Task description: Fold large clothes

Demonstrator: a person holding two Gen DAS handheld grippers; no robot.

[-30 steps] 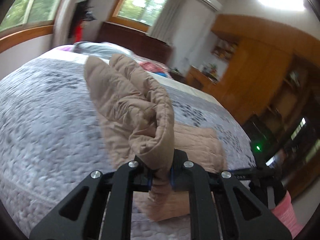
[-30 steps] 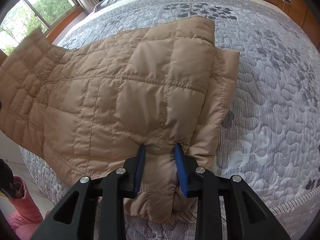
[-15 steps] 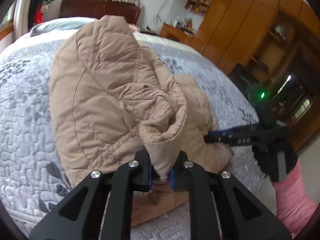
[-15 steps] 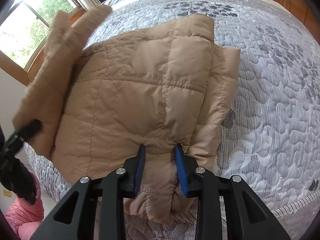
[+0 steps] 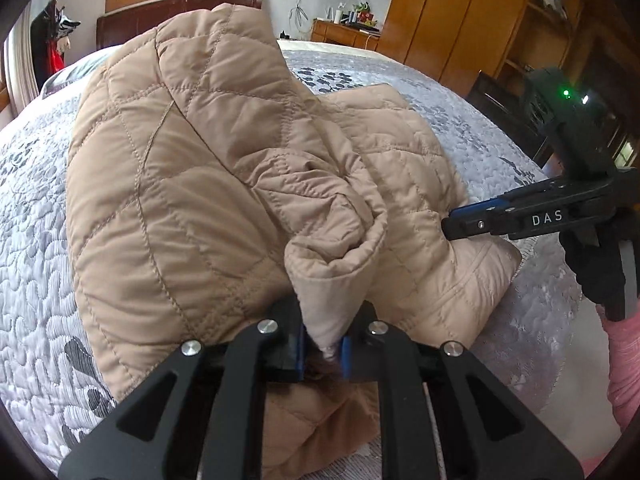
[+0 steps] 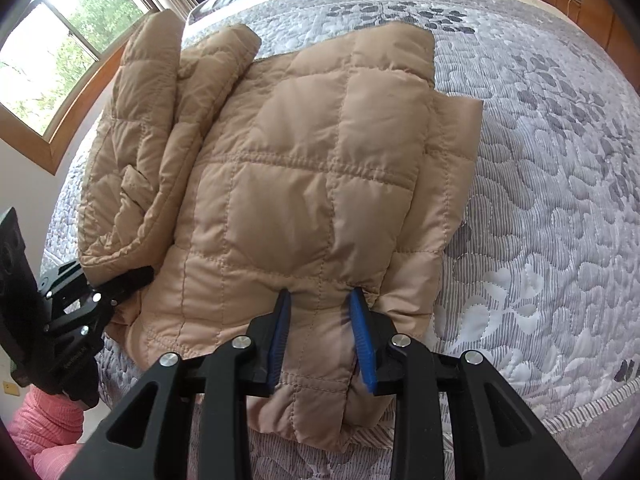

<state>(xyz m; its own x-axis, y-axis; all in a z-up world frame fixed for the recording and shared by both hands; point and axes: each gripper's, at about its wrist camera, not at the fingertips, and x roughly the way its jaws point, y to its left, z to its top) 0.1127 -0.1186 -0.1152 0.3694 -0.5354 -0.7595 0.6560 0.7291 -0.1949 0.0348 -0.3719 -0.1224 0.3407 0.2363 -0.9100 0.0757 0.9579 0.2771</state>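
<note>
Jacket [image 6: 320,184] half-folded on the bed, both claws on it

Tan quilted puffer lies on the grey patterned bedspread [image 6: 540,160] near its edge, one side flipped over onto the body. Left gripper [image 5: 323,354] is pinched tight on a bunched sleeve cuff [image 5: 332,280]. Right gripper [image 6: 322,336] has its blue pads [image 6: 362,340] partway apart, squeezing the thick hem between them. Wooden cabinets [image 5: 460,20] behind.

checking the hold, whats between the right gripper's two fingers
A bunched edge of the tan quilted jacket fills the right gripper; the right wrist view shows it.
</note>
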